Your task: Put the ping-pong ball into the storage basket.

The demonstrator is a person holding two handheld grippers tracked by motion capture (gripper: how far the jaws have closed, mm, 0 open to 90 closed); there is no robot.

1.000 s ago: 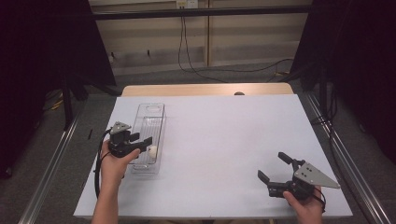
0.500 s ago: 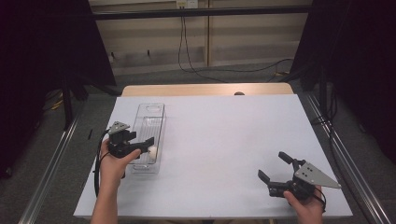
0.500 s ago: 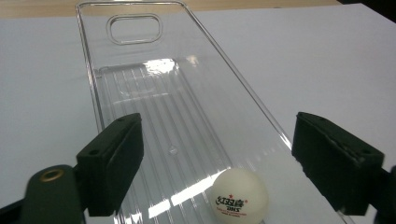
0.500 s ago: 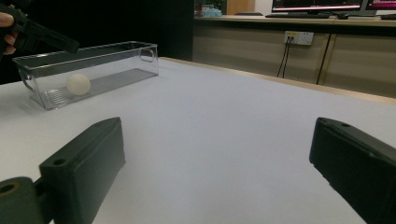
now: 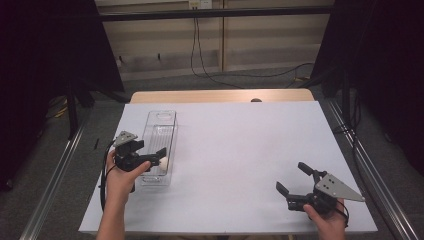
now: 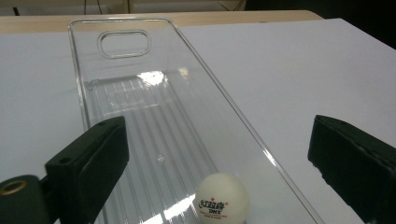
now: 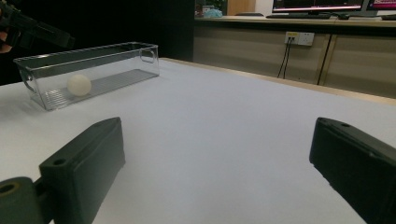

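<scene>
Over the tray's (image 6: 154,116) near end | my left gripper (image 5: 157,157) has just opened wide, holds nothing | ball (image 6: 221,197) lies on tray floor below | risk: nudging tray as I withdraw rolls ball | right gripper (image 5: 296,180) open, empty, well apart

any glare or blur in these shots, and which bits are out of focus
Left gripper view: bright glare patches on the clear tray floor, the ball and its print sharp, the near jaws soft. Right gripper view: the jaws blur in the foreground, the tray and ball fairly crisp, the backdrop behind them dark. High view: the white table evenly lit, surroundings black, overall a bit grainy.
</scene>
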